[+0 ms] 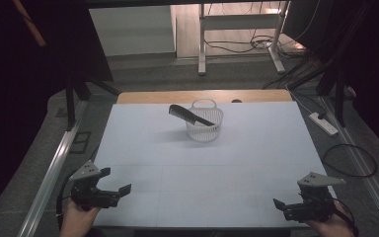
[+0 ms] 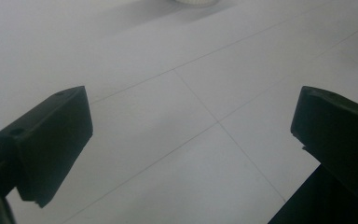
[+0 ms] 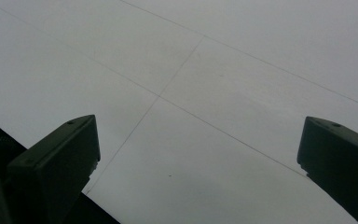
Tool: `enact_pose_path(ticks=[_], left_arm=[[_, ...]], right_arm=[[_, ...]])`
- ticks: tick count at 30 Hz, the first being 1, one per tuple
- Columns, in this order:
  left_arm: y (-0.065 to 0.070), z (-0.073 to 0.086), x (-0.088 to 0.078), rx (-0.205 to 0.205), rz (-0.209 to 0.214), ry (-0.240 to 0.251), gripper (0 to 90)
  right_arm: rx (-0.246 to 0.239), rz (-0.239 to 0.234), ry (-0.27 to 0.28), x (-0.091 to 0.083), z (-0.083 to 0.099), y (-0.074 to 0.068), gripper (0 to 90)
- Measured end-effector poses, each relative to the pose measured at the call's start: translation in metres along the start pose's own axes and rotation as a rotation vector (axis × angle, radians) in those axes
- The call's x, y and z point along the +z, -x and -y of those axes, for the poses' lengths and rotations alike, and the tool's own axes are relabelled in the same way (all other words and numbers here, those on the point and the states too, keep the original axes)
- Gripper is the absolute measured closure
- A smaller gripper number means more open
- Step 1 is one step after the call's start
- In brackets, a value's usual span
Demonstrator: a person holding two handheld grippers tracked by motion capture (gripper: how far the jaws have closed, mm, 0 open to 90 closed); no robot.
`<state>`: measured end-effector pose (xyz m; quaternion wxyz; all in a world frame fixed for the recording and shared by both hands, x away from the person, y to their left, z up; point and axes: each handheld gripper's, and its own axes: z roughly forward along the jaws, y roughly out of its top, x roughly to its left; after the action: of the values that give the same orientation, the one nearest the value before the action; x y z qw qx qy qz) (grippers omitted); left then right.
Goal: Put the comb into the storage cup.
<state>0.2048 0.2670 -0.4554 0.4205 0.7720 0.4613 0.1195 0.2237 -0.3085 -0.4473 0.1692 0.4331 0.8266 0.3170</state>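
A small white basket (image 1: 205, 124) with a hoop handle stands at the far middle of the white table (image 1: 192, 173). A black comb (image 1: 189, 115) lies tilted across its rim, the toothed end sticking out to the left. My left gripper (image 1: 114, 181) hovers at the near left corner, held in a hand, jaws spread. My right gripper (image 1: 290, 200) is at the near right corner, also spread. The left gripper (image 2: 189, 105) and the right gripper (image 3: 198, 128) each show bare table between their black jaws. The basket's base (image 2: 193, 2) peeks in at the top edge.
A wooden strip (image 1: 143, 96) runs along the table's far edge. Metal rails (image 1: 49, 173) flank the table on the floor. A white power strip (image 1: 323, 124) and a looped cable (image 1: 350, 160) lie on the floor at right. A metal desk frame (image 1: 202, 44) stands behind.
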Motion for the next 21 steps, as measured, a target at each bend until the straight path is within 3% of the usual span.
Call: enact_pose_path(ticks=[21], left_arm=[[0.003,0.012,-0.004,0.000,-0.032,-0.073,0.0]], right_arm=[[0.001,0.003,0.000,0.000,0.000,0.000,0.0]])
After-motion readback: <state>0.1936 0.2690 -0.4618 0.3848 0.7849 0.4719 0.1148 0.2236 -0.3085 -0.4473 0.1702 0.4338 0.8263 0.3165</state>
